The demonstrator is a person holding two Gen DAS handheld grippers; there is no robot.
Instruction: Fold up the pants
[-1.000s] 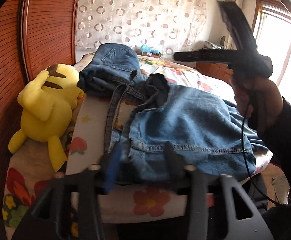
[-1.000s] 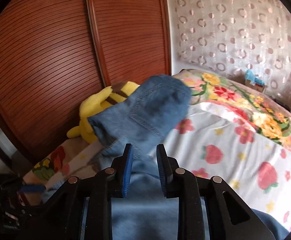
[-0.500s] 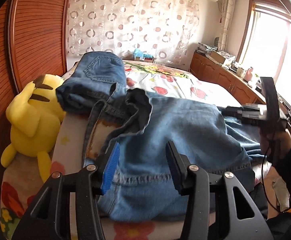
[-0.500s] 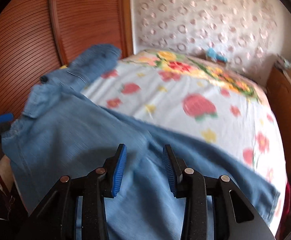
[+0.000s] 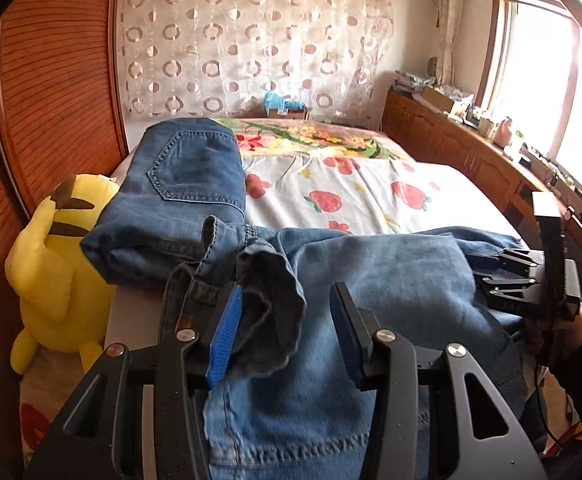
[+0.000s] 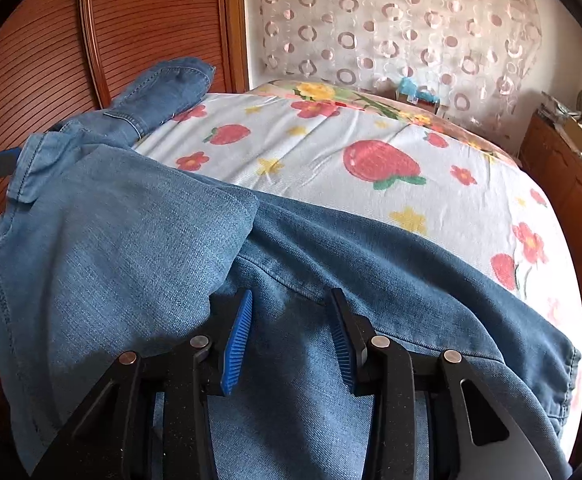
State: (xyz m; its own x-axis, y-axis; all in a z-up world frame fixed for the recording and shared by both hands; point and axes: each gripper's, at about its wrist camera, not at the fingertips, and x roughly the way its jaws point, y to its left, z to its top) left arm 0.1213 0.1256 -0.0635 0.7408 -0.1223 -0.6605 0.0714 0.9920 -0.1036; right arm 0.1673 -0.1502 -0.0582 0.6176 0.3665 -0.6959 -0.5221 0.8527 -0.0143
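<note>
Blue jeans [image 5: 371,280] lie spread across the near edge of the bed, with a rumpled waistband fold [image 5: 271,300] sticking up. My left gripper [image 5: 287,328] is open just above the denim, the fold between its jaws. In the right wrist view the jeans [image 6: 131,240] cover the foreground, one layer folded over another. My right gripper [image 6: 291,332] is open low over the denim, holding nothing. It also shows in the left wrist view [image 5: 515,280] at the jeans' right end. A second folded pair of jeans [image 5: 187,184] lies at the far left.
The bed has a white sheet with strawberries and flowers [image 5: 351,188]. A yellow plush toy [image 5: 55,272] sits at the bed's left edge against a wooden wardrobe [image 5: 51,100]. A wooden cabinet [image 5: 471,152] with clutter runs under the window on the right.
Both grippers have dropped and moved in close over the spread jeans. The right gripper swung from the folded pair at the left to the jeans' right end, and its jaws opened wider.
</note>
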